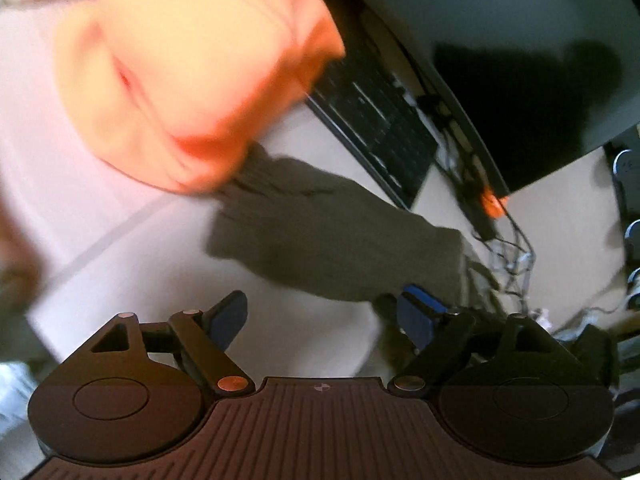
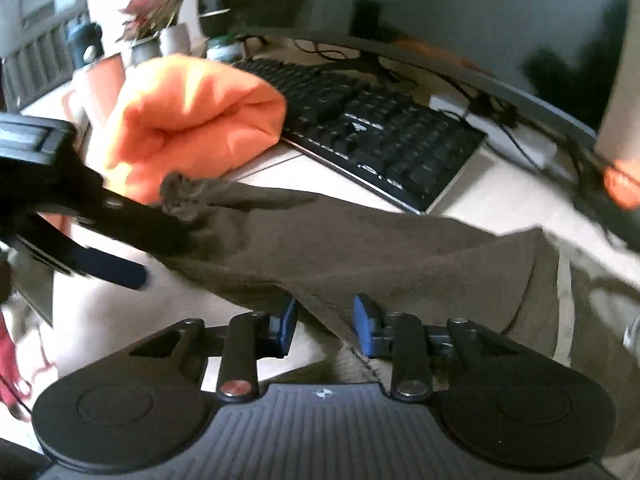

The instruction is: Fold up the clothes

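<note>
My right gripper [image 2: 324, 328] has fingers half-spread astride the soft, limp brown garment's [image 2: 360, 248] hem, the left gripper [image 1: 320, 320] wide apart, empty; I'd pinch that edge.

Dark olive-brown knit garment [image 2: 360, 248] lay stretched across the table [image 2: 472, 196], one end bunched and lifted. Orange garment [image 2: 192, 120] sat rolled in a soft heap beside it, toward the table's far edge, touching its bunched end.
</note>
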`<state>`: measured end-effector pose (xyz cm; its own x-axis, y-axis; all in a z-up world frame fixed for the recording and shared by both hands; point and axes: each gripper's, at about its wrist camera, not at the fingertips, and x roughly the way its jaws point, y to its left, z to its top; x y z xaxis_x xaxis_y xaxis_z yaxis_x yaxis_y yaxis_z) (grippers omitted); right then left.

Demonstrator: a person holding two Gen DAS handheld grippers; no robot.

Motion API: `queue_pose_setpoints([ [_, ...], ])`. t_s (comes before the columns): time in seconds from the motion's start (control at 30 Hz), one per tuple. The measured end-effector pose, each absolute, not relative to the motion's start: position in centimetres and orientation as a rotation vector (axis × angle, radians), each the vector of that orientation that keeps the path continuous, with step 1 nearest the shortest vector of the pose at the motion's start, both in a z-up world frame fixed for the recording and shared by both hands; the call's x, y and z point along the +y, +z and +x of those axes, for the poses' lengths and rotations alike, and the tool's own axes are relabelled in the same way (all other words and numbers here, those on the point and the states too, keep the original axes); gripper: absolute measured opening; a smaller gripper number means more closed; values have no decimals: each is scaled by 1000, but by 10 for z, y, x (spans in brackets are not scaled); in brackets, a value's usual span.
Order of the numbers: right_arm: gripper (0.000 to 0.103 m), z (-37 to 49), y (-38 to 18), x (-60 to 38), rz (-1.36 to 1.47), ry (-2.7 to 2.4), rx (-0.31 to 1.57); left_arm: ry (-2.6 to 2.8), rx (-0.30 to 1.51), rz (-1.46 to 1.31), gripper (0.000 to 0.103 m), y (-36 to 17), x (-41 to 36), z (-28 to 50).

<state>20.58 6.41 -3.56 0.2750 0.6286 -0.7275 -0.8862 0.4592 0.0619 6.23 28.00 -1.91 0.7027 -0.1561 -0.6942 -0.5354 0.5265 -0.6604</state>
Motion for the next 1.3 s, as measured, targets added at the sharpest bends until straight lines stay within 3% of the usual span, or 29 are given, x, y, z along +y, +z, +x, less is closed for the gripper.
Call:
queue_pose_setpoints([
  [0.17, 24, 202, -37, 57, -373, 1033, 757, 270, 769, -968, 89, -31, 273, 105],
  [0.2, 23, 199, -36, 57, -389, 1032, 739, 280, 763, -948, 82, -30, 271, 114],
  [0.27, 23, 190, -37, 63, -459, 1039, 683, 291, 759, -874, 60, -26, 265, 129],
  [0.33, 23, 181, -39, 70, -539, 1049, 626, 289, 752, -796, 30, -21, 259, 141],
  [0.4, 23, 179, -42, 79, -569, 1054, 596, 245, 720, -770, 24, -11, 256, 144],
  [0.5, 20, 184, -41, 86, -547, 1058, 586, 171, 675, -751, 26, 5, 254, 140],
  [0.57, 12, 189, -36, 86, -508, 1059, 593, 168, 673, -779, 37, 10, 256, 134],
  [0.63, 12, 190, -32, 84, -495, 1062, 582, 177, 679, -823, 66, 10, 260, 127],
  [0.7, 12, 188, -30, 83, -497, 1067, 578, 199, 697, -893, 80, 1, 267, 122],
  [0.8, 11, 185, -31, 82, -490, 1073, 591, 235, 738, -953, 79, -16, 275, 131],
  [0.83, 11, 183, -30, 81, -480, 1071, 589, 242, 742, -943, 72, -18, 275, 137],
  [0.87, 11, 182, -29, 78, -465, 1067, 579, 248, 747, -933, 63, -20, 275, 143],
  [0.93, 11, 180, -24, 73, -428, 1053, 546, 252, 744, -872, 26, -15, 271, 157],
  [0.97, 11, 178, -20, 67, -404, 1039, 521, 240, 727, -802, 20, -3, 265, 165],
  [1.13, 11, 177, 6, 15, -301, 873, 372, 43, 638, -526, 18, 72, 199, 208],
  [1.2, 15, 184, 11, -16, -259, 789, 377, -66, 611, -449, 18, 95, 160, 224],
  [1.27, 47, 196, 8, -54, -197, 739, 464, -202, 610, -379, 32, 107, 116, 239],
  [1.3, 54, 202, 7, -76, -159, 716, 506, -269, 615, -350, 43, 110, 95, 244],
])
